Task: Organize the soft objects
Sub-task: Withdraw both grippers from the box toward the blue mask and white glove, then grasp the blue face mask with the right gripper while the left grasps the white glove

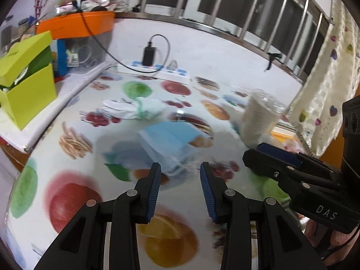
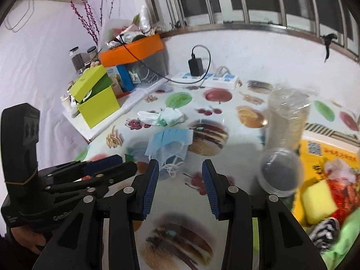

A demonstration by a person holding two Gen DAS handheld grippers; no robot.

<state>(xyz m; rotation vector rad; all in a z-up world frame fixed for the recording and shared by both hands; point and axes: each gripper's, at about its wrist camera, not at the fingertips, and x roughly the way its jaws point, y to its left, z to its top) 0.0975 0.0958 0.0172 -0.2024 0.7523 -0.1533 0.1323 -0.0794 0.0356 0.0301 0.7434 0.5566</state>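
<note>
Both claws hang released and empty: left claw (image 1: 180, 168), right claw (image 2: 180, 166). Just beyond them, the blue face masks (image 2: 169, 145) lie on the counter (image 2: 236, 155). Their loose ear loops (image 2: 172, 169) could snag a finger, and the nearby cup stack (image 2: 285, 119) could be knocked over.

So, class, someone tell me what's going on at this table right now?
A person holds a hand-held gripper in each hand over a fruit-print tablecloth. The left hand-held gripper and the right hand-held gripper are both open and empty, side by side, pointed at a pile of blue face masks. Nothing has been picked up. A white cloth bundle lies farther back, and a wrapped stack of cups stands to the right.
</note>
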